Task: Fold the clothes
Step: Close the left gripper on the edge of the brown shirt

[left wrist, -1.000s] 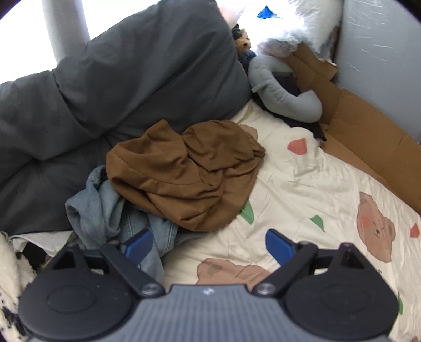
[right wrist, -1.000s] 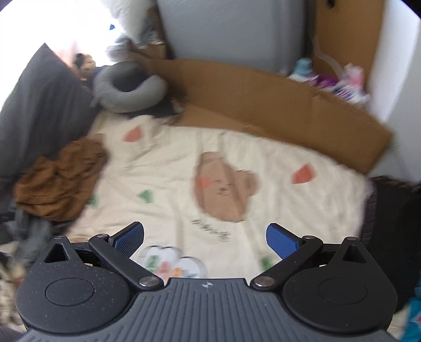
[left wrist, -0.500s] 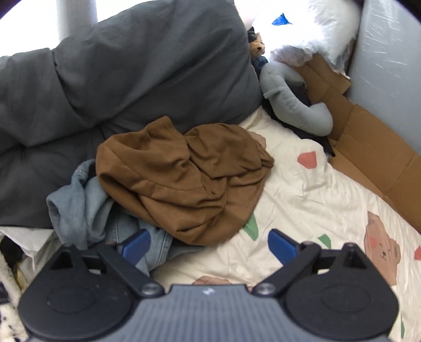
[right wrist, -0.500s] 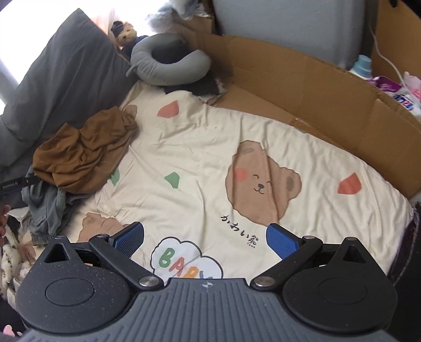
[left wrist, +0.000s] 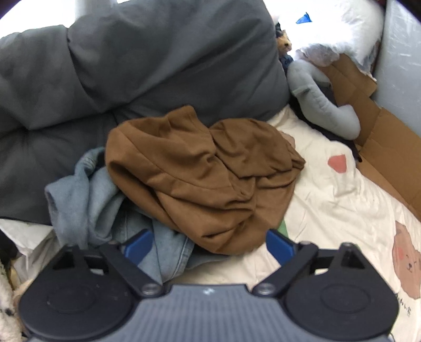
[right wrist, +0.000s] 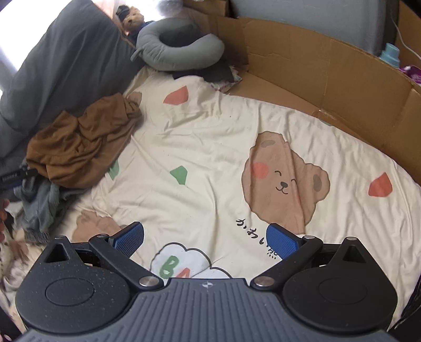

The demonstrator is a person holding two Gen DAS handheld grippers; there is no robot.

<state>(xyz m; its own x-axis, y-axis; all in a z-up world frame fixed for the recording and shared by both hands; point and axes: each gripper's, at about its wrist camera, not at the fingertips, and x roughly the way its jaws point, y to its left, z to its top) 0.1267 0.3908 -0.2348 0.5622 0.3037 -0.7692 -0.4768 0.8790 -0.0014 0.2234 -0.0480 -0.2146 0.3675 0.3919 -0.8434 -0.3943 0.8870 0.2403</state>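
Surface: cream bear-print bedsheet [right wrist: 210,147], wrinkled, spread over a bed; brown bear face, red and green patches, cloud with letters printed on it.
Left gripper [left wrist: 208,246]: jaws spread wide, pinching nothing; blue pads [left wrist: 138,246] low over the near edge of the clothes pile, one over denim, the other just beside the brown fabric's hem.
Right gripper [right wrist: 206,240]: jaws spread wide, empty; poised over bare sheet near the printed cloud, well apart from the pile.
Brown garment [left wrist: 205,176]: crumpled heap at the sheet's left edge, lying on top of the denim and partly on the sheet; also seen far left in the right wrist view [right wrist: 79,142].
Blue denim garment [left wrist: 86,200]: bunched beneath and left of the brown garment, sticking out toward the left gripper.
Dark grey duvet [left wrist: 131,65]: piled high behind the brown garment, touching its far edge.
Grey neck pillow [right wrist: 179,50]: curled at the sheet's far corner, beyond the brown garment.
Small teddy bear [right wrist: 134,18]: behind the neck pillow, against the duvet.
Cardboard [right wrist: 329,68]: flattened sheets standing along the sheet's far and right edges.
Light grey wall panel [left wrist: 402,65]: behind the cardboard.
Bottle with blue cap [right wrist: 392,54]: beyond the cardboard, far right.
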